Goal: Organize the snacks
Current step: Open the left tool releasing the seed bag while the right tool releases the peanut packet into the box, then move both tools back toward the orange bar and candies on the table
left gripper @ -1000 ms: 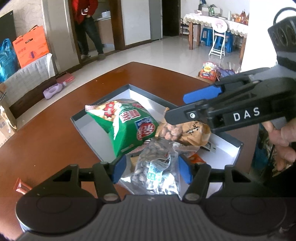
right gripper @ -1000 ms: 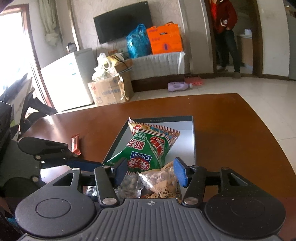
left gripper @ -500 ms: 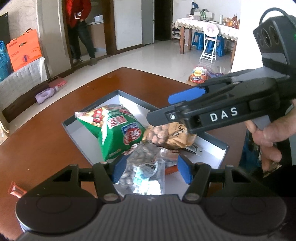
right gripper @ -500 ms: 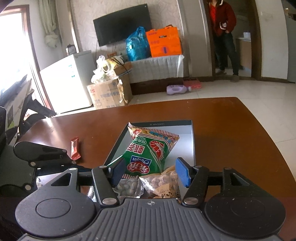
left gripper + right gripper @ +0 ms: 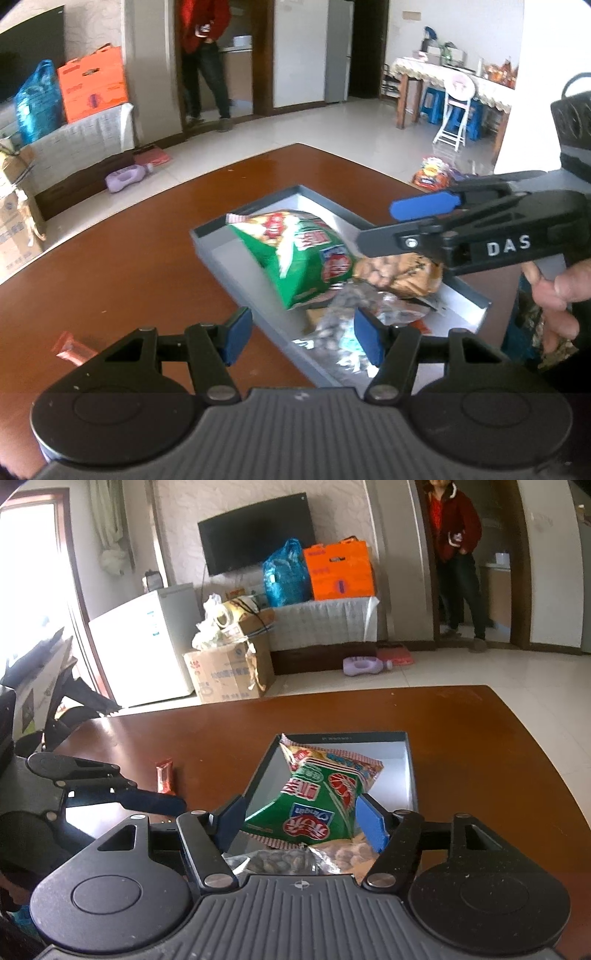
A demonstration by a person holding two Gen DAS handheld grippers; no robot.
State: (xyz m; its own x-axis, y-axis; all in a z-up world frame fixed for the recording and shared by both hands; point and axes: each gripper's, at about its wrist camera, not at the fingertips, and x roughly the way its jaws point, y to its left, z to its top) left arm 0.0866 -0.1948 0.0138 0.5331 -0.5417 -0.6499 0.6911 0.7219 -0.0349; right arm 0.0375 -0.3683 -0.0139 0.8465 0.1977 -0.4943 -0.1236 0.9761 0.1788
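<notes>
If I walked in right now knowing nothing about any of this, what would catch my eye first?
Probably the green snack bag, propped up in the shallow grey box on the brown table, with packets of nuts beside it. Then the two black hand-held grippers with blue pads: the right gripper hangs over the box, jaws apart, having just been opening, and the left gripper is open at the box's near edge. A small red snack bar lies alone on the table.

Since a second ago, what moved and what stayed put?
The left gripper slid left off the clear nut bag, empty and open. The right gripper has just been opening, nothing gripped. The green bag, tray and red bar stayed put.
</notes>
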